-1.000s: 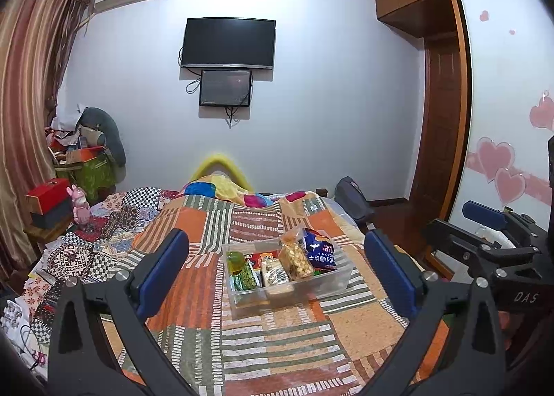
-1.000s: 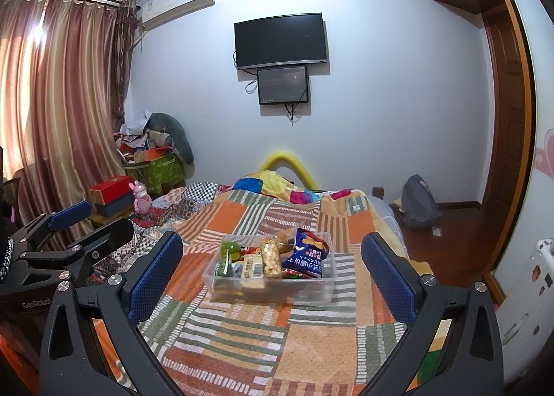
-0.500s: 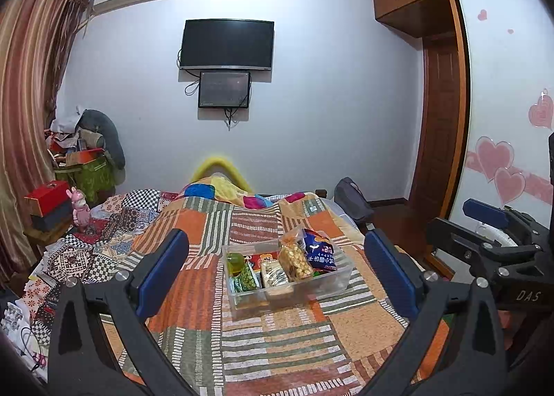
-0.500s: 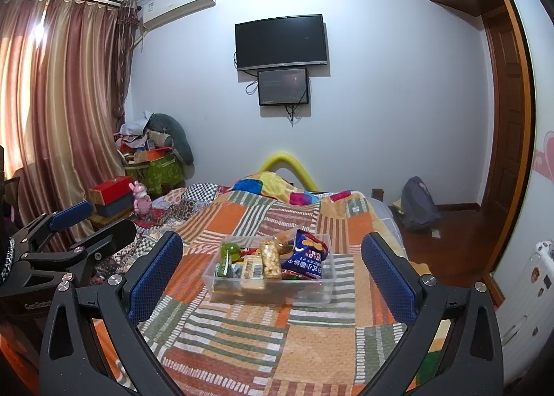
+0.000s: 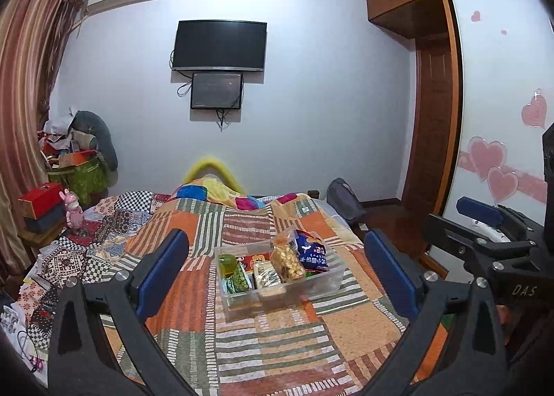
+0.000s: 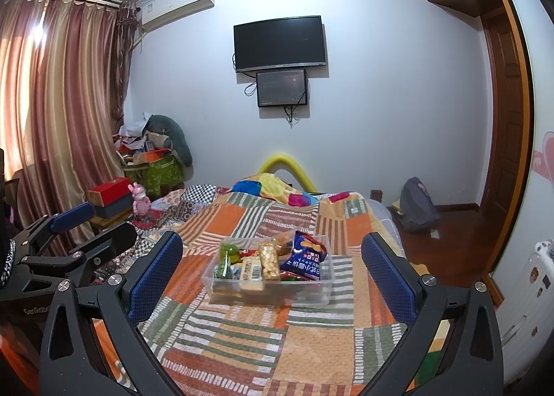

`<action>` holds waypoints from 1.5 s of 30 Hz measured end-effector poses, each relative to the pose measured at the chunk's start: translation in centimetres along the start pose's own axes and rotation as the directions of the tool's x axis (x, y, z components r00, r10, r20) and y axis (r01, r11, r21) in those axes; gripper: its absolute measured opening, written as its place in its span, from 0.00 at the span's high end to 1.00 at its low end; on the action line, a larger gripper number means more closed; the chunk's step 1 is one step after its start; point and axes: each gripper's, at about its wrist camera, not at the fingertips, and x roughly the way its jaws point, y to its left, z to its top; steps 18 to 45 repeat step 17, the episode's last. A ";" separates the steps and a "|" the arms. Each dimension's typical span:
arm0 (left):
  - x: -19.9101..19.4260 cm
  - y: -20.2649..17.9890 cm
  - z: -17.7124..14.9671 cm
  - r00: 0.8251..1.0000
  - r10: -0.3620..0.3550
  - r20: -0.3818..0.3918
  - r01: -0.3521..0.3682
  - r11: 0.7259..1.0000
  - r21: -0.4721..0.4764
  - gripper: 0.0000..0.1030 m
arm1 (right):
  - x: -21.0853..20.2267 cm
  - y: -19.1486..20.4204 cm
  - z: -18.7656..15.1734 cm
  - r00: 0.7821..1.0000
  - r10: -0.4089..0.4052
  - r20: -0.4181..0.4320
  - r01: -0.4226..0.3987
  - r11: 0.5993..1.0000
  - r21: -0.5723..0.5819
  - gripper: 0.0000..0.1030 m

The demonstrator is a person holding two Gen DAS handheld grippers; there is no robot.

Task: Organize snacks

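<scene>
Snacks (image 5: 277, 266) stand packed in the clear bin (image 6: 322, 287) at frame centre on the quilt (image 6: 242, 337); we hold both left tongs (image 5: 277, 274) and right tongs (image 6: 271, 274) spread, empty, well short. Sorting could be finished or pending.

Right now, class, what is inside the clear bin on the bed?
The bin holds a blue chip bag, a popcorn bag, a wafer pack and green packets. Anything beneath them is covered.

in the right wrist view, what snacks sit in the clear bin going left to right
green jelly cup → pale bar with a barcode → clear bag of golden puffs → blue chip bag, all inside the clear bin on the patchwork quilt
</scene>
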 end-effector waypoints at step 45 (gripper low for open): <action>0.0 0.0 -0.1 1.000 -0.012 -0.019 0.012 1.000 -0.001 0.00 | -0.1 -0.3 0.1 1.000 -0.004 -0.005 0.004 1.000 0.004 0.00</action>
